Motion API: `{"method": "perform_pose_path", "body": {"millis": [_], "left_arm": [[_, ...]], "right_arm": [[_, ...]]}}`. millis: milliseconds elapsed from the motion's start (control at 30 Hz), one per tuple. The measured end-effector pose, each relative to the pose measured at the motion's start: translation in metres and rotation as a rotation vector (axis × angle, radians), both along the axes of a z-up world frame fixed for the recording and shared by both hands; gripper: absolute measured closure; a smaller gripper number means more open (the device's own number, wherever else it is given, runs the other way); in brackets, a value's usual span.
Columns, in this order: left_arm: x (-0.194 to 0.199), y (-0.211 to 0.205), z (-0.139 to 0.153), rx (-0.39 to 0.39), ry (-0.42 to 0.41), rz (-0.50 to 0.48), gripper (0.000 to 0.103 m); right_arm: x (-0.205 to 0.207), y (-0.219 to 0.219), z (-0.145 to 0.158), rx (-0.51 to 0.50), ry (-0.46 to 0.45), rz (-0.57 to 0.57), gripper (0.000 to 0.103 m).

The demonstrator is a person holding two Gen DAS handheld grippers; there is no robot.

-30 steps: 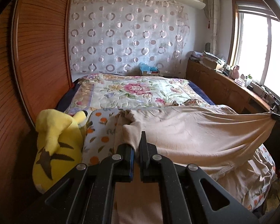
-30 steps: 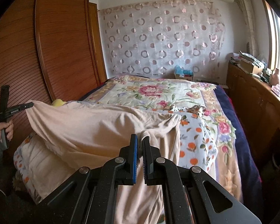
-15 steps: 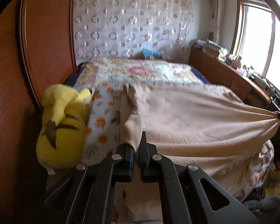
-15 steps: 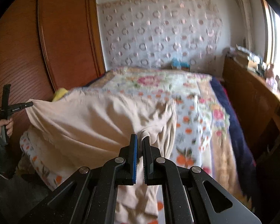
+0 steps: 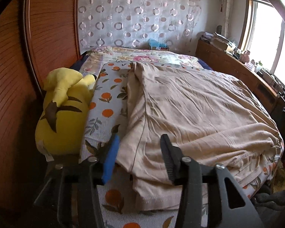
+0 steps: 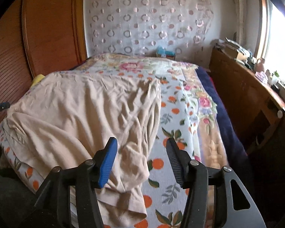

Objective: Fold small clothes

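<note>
Bedspread (image 5: 104,102) now bears garment (image 5: 190,110), apparently released.

Daylight pours in from the window (image 5: 264,38) on the right of both views, blown out to plain white there, and it washes the patterned curtain (image 5: 138,15) behind the bed pale. The wooden wardrobe (image 5: 11,76) on the left sits in dim warm shade, and the beige cloth (image 5: 190,110) shows soft shadows in its creases. Both views bow strongly toward black rounded corners; the left wrist view is fairly sharp, while the right wrist view looks slightly smeared and softer.
</note>
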State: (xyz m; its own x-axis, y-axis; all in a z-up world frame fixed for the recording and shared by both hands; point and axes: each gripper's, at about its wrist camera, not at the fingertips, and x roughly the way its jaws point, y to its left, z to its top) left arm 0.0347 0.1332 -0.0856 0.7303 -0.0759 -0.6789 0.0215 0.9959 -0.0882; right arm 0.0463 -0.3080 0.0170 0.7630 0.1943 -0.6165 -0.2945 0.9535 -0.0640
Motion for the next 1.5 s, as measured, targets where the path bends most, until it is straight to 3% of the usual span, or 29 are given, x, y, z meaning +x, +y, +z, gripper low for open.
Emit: {"method": "perform_pose_path", "body": {"millis": [100, 167, 367, 767, 1500], "left_arm": [[-0.005, -0.001, -0.004, -0.001, 0.0, -0.001, 0.033], [-0.008, -0.002, -0.009, -0.014, 0.01, -0.001, 0.031], [-0.012, 0.001, -0.018, -0.029, 0.016, 0.038, 0.031], [-0.02, 0.007, -0.031, -0.029, 0.05, 0.07, 0.031], [-0.018, -0.006, -0.034, -0.034, 0.056, 0.057, 0.032]], "right_arm": [[0.006, 0.01, 0.0, 0.017, -0.013, 0.018, 0.045], [0.012, 0.019, -0.007, 0.031, -0.005, 0.035, 0.045], [0.038, 0.02, -0.04, 0.043, 0.043, 0.061, 0.045], [0.054, 0.03, -0.065, -0.019, 0.135, 0.064, 0.044], [0.037, 0.032, -0.069, -0.024, 0.085, 0.053, 0.039]]}}
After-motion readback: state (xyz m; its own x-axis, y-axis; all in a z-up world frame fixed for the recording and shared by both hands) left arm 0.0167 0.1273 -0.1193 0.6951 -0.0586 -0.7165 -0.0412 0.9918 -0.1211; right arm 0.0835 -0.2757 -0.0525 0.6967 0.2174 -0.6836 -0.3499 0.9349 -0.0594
